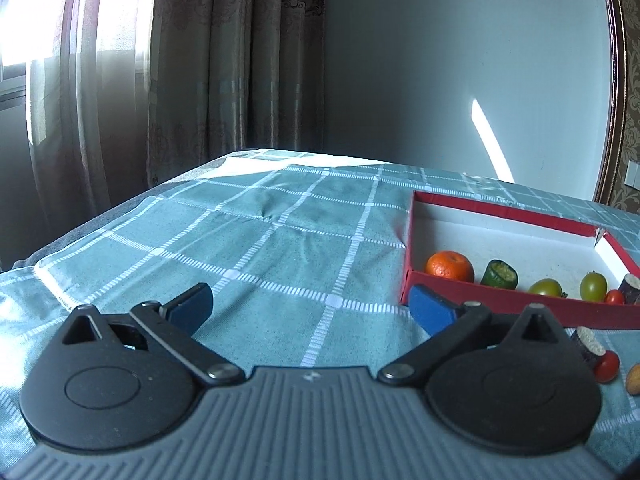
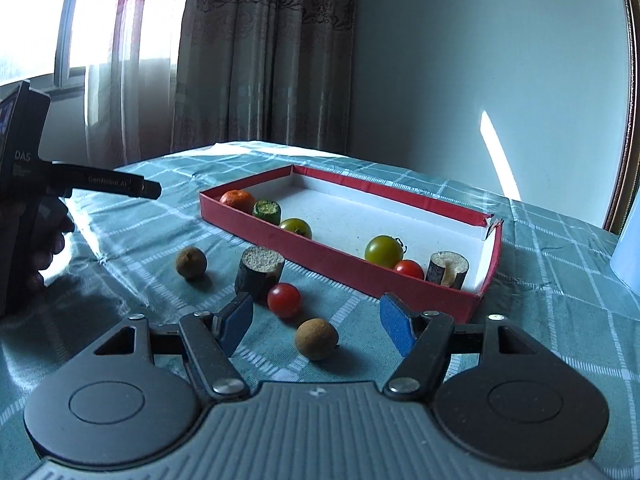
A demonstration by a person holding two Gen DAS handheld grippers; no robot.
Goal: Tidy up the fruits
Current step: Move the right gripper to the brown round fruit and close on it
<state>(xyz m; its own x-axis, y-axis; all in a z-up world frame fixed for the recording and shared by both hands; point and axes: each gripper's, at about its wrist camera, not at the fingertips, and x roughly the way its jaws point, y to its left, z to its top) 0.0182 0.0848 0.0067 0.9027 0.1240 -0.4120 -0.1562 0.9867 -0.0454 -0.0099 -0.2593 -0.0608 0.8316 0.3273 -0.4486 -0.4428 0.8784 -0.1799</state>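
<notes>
A red box (image 2: 352, 268) with a white floor holds an orange (image 2: 237, 201), a green cut piece (image 2: 267, 212), two green tomatoes (image 2: 296, 227) (image 2: 383, 251), a red cherry tomato (image 2: 409, 269) and a dark cut stalk piece (image 2: 446, 269). On the cloth in front lie a dark stalk piece (image 2: 259, 272), a red cherry tomato (image 2: 284, 300) and two brown round fruits (image 2: 191, 263) (image 2: 317, 339). My right gripper (image 2: 316, 322) is open, with the nearer brown fruit between its fingers. My left gripper (image 1: 310, 310) is open and empty, left of the box (image 1: 500, 304).
A teal checked cloth (image 1: 260, 248) covers the table. Curtains (image 2: 260, 60) and a window stand behind it, a pale wall to the right. A white object (image 2: 628, 252) stands at the right edge. The left gripper's body (image 2: 24, 184) shows at far left.
</notes>
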